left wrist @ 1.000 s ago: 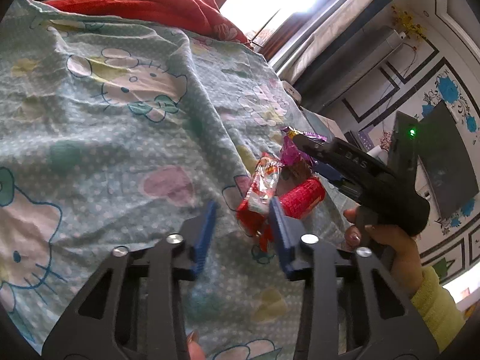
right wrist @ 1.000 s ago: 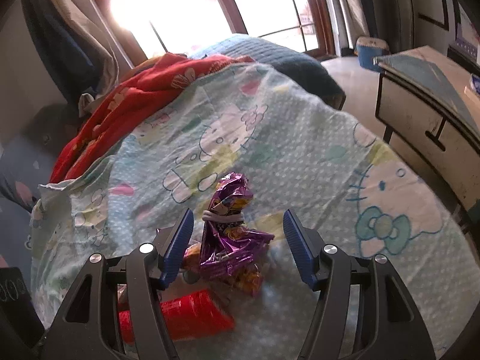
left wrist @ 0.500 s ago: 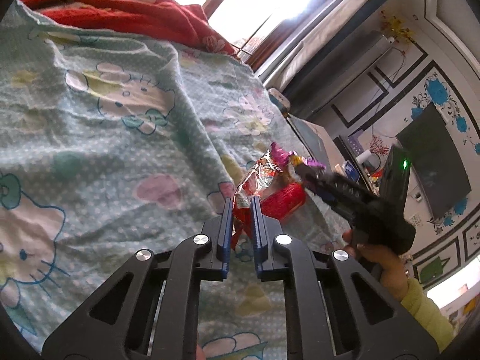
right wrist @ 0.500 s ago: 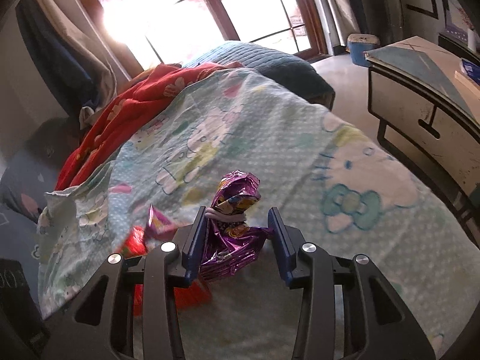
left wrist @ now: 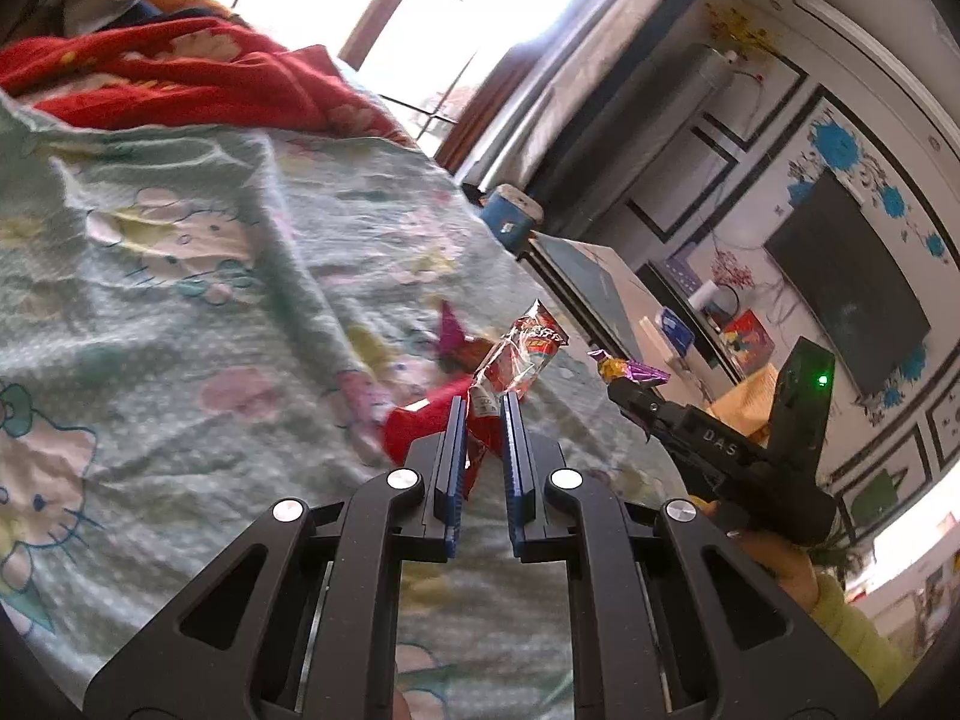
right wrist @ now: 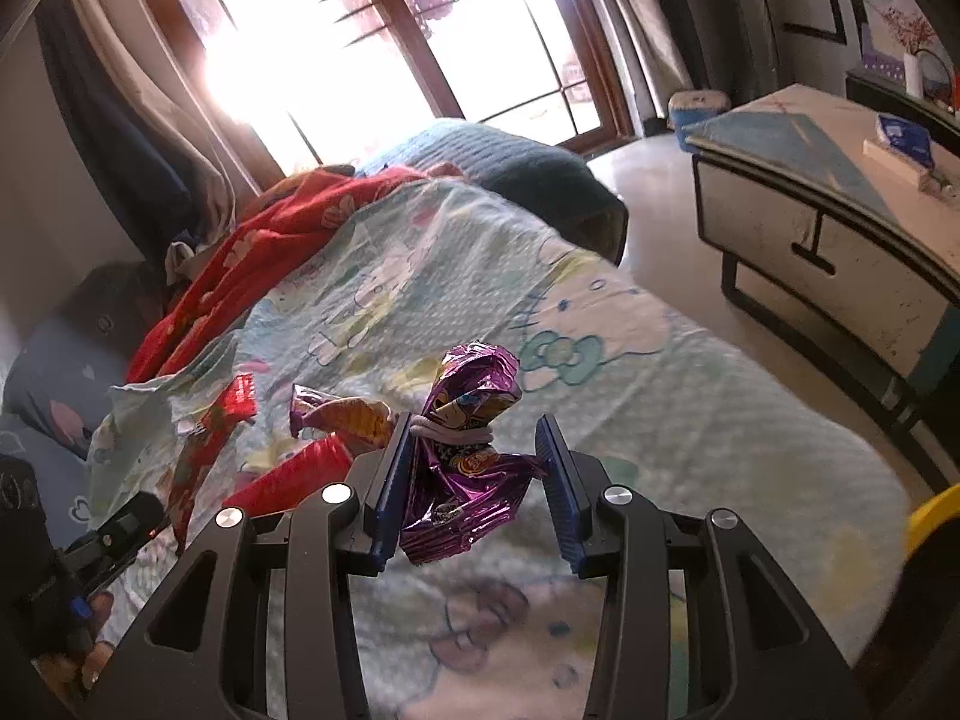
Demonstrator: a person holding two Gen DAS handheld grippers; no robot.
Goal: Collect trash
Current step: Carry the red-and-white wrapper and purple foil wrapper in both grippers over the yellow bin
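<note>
Ahead of you lies a bed (right wrist: 690, 372) under a pale green cartoon-cat sheet (left wrist: 180, 300), with a red floral blanket (left wrist: 180, 72) bunched at its far end below the bright window (right wrist: 360, 48). To the side you see a low cabinet (right wrist: 840, 228), a blue lidded bin (left wrist: 507, 216) on the floor, and a dark television (left wrist: 846, 282) on the decorated wall.

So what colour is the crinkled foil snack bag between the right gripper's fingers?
Shiny purple, the crinkled foil snack bag has orange-yellow print; the right wrist view shows it best.
</note>
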